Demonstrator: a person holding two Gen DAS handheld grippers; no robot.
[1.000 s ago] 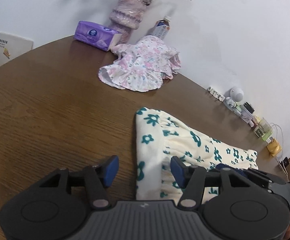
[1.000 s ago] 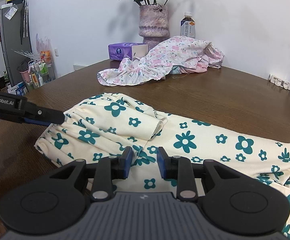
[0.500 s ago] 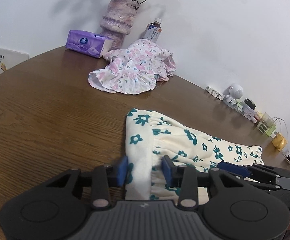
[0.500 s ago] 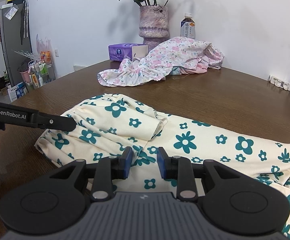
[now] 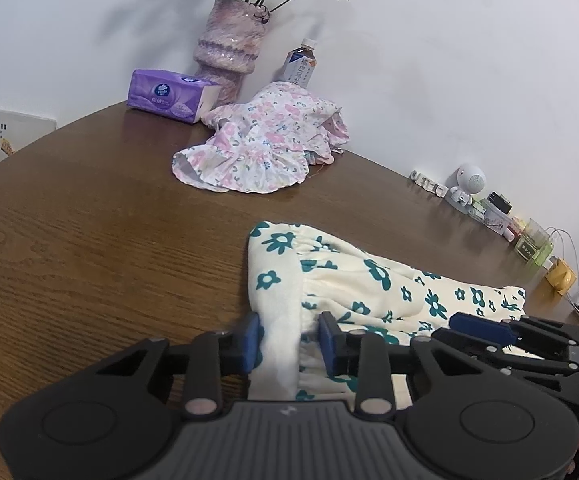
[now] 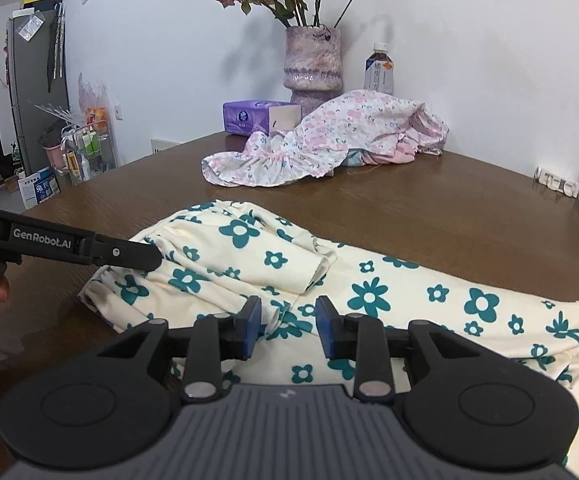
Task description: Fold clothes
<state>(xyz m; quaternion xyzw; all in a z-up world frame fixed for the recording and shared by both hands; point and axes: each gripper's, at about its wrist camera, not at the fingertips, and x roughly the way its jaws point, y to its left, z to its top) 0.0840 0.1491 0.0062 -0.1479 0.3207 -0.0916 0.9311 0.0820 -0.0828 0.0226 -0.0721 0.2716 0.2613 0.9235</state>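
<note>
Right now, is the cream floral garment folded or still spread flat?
Partly folded: the cream floral garment has one flap doubled over near its gathered end; the rest lies spread on the table.

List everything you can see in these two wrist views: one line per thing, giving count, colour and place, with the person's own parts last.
floral garment: one, cream with teal flowers, spread on the near table.
pink floral garment: one, white and pink, heaped at the far edge.
tissue pack: one, purple, left of the vase.
vase: one, mauve, holding dried flowers, by the wall.
bottle: one, clear with a white cap, right of the vase.
robot figurine: one, white, by the wall at right.
table: one, brown wood.
left gripper: black, blue pads, jaws closing with a fold of the floral garment between them.
right gripper: black, blue pads, jaws opening over the garment.
</note>
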